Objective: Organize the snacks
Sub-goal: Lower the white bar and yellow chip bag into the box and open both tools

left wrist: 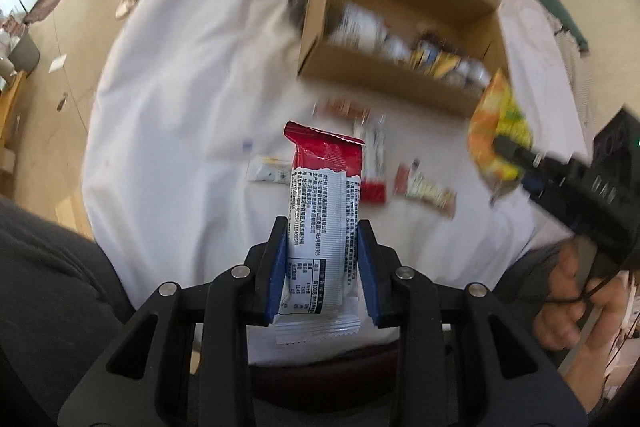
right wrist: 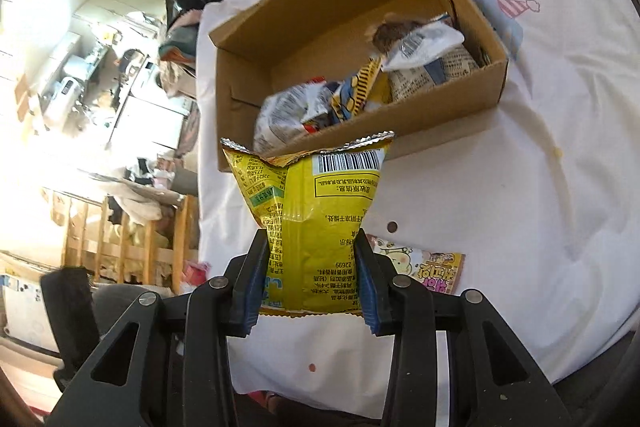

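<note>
left gripper: clamped on red-and-white snack bar, long axis pointing up-frame | right gripper: gripping yellow snack bag | cardboard box: directly above bag in right view, upper right in left view; right nearer, judging

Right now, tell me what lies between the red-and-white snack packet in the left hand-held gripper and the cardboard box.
Left wrist view: a few small snack packets lie on the white cloth between the red-and-white snack packet and the cardboard box.
</note>
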The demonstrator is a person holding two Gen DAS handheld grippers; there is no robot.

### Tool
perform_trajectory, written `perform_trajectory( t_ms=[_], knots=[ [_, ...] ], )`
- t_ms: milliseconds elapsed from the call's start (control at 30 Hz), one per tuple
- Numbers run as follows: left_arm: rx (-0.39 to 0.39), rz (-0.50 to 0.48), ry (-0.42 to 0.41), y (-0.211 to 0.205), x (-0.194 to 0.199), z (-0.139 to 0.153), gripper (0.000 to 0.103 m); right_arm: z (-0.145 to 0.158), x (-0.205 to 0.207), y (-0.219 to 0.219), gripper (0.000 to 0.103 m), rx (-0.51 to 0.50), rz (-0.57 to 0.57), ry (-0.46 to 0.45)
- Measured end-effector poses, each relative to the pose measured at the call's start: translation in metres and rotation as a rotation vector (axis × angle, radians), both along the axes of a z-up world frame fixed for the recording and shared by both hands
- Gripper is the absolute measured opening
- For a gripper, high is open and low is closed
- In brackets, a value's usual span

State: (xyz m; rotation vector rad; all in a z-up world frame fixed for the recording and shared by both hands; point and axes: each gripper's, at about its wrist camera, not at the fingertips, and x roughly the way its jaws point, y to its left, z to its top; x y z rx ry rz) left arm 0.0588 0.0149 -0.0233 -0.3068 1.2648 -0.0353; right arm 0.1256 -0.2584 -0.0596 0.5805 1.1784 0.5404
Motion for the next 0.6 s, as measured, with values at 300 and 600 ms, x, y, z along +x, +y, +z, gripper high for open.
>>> perform_trajectory(
  t_ms=[300, 600],
  knots=[
    [0.018, 0.005, -0.093, -0.001, 0.040, 0.031, 0.029, 0.022, 0.006, -0.016, 0.041, 0.021, -0.048, -0.057],
    [0.052, 0.002, -0.192, -0.007, 0.082, 0.050, 0.029, 0.050, 0.049, -0.034, 0.041, 0.046, -0.117, -0.142]
  ],
)
